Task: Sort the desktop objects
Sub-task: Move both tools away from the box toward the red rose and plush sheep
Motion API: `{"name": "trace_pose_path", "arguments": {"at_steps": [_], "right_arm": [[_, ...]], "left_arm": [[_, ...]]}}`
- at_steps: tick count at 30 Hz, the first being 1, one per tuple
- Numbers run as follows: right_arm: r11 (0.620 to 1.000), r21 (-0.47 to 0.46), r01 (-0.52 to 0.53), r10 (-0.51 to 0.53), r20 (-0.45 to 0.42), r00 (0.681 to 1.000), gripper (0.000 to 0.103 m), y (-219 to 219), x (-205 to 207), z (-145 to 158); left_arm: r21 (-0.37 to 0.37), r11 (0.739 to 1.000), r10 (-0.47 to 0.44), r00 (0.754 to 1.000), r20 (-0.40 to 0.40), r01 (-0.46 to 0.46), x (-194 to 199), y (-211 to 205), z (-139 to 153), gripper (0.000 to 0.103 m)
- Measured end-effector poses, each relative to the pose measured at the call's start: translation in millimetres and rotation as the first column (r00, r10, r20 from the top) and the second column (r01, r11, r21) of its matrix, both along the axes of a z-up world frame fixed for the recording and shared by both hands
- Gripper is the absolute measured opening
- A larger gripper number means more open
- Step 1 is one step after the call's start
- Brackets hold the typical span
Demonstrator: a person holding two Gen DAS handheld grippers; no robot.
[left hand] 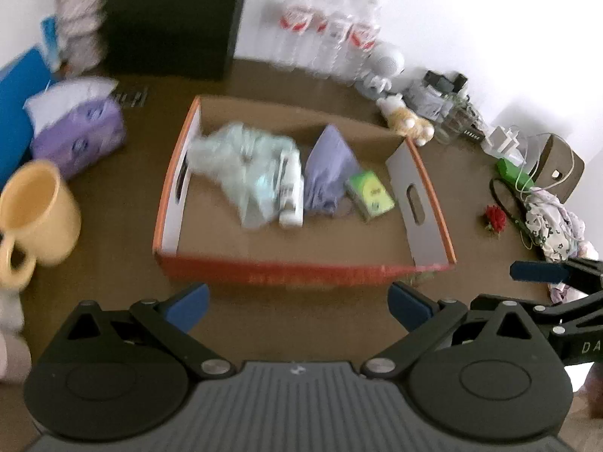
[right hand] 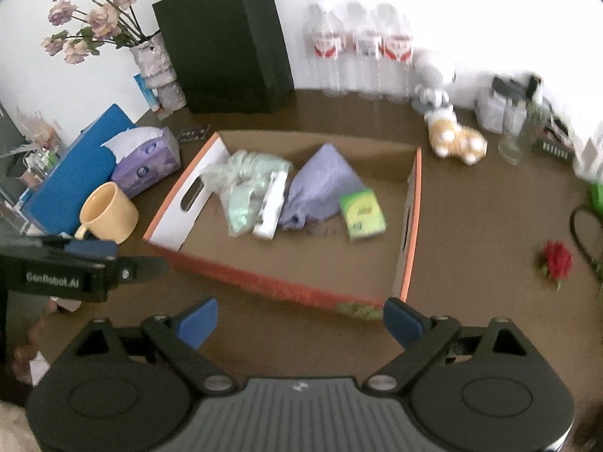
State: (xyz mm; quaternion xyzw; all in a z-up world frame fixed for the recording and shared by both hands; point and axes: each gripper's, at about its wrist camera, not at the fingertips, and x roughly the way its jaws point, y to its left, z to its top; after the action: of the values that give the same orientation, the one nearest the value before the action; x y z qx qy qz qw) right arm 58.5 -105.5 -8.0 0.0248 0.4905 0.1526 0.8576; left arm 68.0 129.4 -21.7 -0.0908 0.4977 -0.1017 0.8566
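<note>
An orange-rimmed cardboard tray (left hand: 309, 269) (right hand: 264, 277) stands mid-table. It holds a clear plastic bag (left hand: 241, 158) (right hand: 241, 188), a white bottle (left hand: 292, 192) (right hand: 271, 207), a purple cloth pouch (left hand: 328, 173) (right hand: 320, 188) and a green box (left hand: 371, 194) (right hand: 363, 211). My left gripper (left hand: 297, 307) is open and empty just in front of the tray. My right gripper (right hand: 299, 322) is open and empty at the tray's near right corner. A red flower (left hand: 495, 218) (right hand: 557, 260) lies to the right.
A yellow mug (left hand: 35, 218) (right hand: 107, 213), purple tissue pack (left hand: 81, 133) (right hand: 147, 164) and blue folder (right hand: 71, 173) sit left. A dark bag (right hand: 226, 41), water bottles (right hand: 361, 52), a plush toy (right hand: 456, 139), jars and cables line the back and right.
</note>
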Motion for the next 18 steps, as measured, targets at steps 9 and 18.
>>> {"name": "trace_pose_path", "arguments": {"at_steps": [9,18], "right_arm": [[0.999,0.033,0.017,-0.015,-0.058,0.998,0.095,3,-26,-12],[0.997,0.033,0.063,-0.062,-0.049,0.997,0.095,-18,-41,-7]], "left_arm": [[-0.018,1.0,0.016,0.999,-0.036,-0.016,-22,0,-2,0.103],[-0.009,0.999,-0.031,0.999,-0.024,0.03,-26,-23,3,0.103]]}}
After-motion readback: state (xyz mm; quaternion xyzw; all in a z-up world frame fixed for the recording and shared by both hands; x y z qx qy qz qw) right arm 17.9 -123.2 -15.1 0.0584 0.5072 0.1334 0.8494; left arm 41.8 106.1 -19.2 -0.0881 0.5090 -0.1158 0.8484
